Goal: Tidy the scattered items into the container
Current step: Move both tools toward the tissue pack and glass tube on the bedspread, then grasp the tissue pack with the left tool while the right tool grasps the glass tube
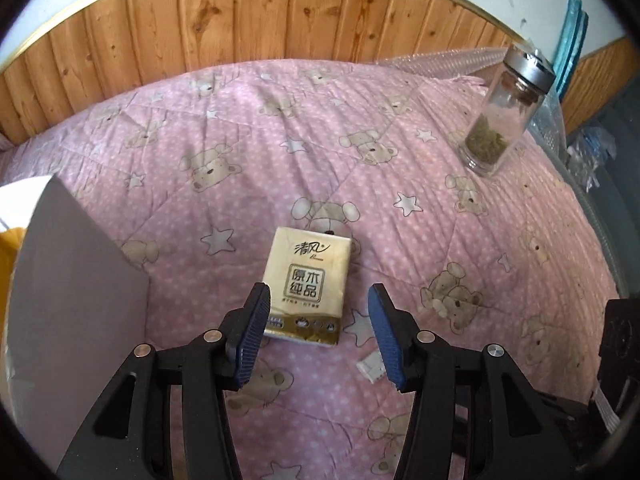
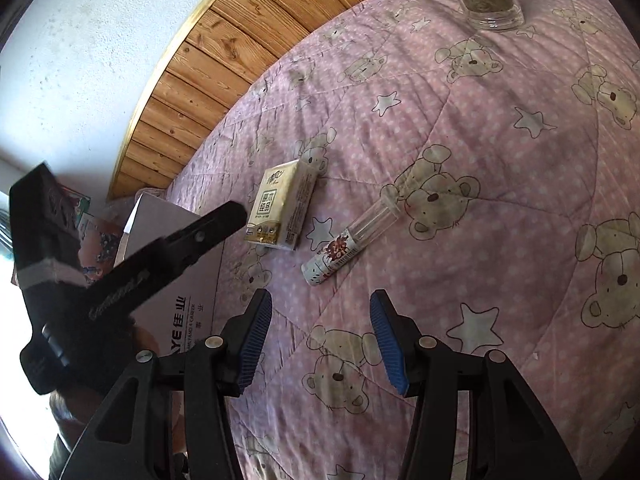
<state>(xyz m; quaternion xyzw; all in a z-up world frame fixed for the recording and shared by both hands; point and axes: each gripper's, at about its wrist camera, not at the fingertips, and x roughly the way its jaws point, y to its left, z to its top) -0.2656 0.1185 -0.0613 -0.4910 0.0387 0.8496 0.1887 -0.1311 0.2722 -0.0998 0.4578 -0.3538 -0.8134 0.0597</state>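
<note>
The left claw (image 1: 318, 298) is held released, tilted down over a tissue pack (image 1: 308, 286) on the bed (image 1: 400, 140). The right claw (image 2: 320, 306) is angled down, released, short of a small tube (image 2: 348, 242).

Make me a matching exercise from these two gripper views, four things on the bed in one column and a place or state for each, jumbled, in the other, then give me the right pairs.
Things:
1. tissue pack
2. glass jar
3. small tube
4. cardboard box

Descriptions:
A. standing upright, dried green leaves at its bottom
B. lying flat just ahead of the open left gripper
C. grey wall at the left edge of the left view
D. lying on its side, clear cap, ahead of the open right gripper

Pairs: 1-B, 2-A, 3-D, 4-C
</note>
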